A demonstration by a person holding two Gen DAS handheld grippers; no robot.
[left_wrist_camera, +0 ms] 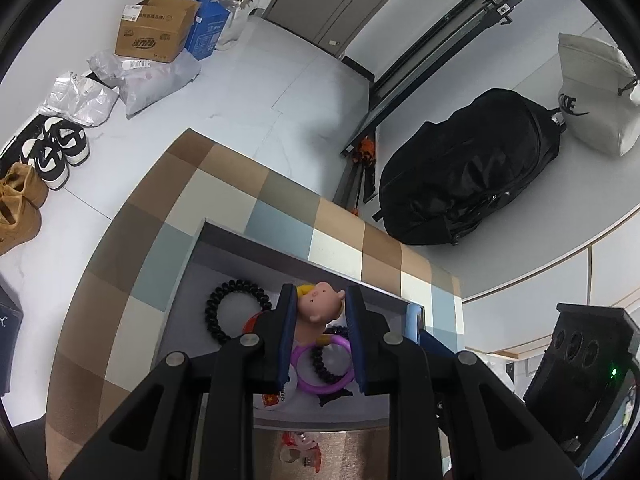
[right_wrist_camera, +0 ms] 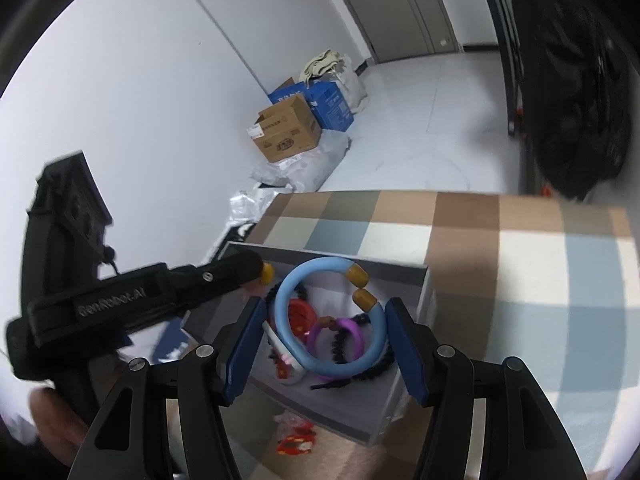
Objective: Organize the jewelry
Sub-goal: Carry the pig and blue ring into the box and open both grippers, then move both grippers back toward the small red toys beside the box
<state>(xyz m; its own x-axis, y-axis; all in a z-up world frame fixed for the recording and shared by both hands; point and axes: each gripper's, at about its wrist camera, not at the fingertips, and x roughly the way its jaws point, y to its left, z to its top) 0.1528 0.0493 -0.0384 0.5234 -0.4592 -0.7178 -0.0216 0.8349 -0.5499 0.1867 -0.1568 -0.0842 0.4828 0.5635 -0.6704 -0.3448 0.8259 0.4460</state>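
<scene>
A grey open box [left_wrist_camera: 224,240] sits on a checkered mat [left_wrist_camera: 224,184]. My left gripper [left_wrist_camera: 320,308] is shut on a small pink pig figure with yellow hair [left_wrist_camera: 322,304], held over the box. Inside lie a black coil hair tie [left_wrist_camera: 234,312], a purple ring [left_wrist_camera: 324,372] and a red item [left_wrist_camera: 250,322]. In the right wrist view my right gripper [right_wrist_camera: 326,316] is open around a light blue bangle with amber beads [right_wrist_camera: 324,316], which hangs over the box [right_wrist_camera: 424,292]; contact with the pads is unclear. The left gripper [right_wrist_camera: 256,270] reaches in from the left.
A red and white trinket [left_wrist_camera: 300,448] lies on the mat in front of the box, also in the right wrist view [right_wrist_camera: 296,436]. On the floor are cardboard boxes [left_wrist_camera: 156,28], plastic bags [left_wrist_camera: 120,84], shoes [left_wrist_camera: 52,152] and a black backpack [left_wrist_camera: 468,168].
</scene>
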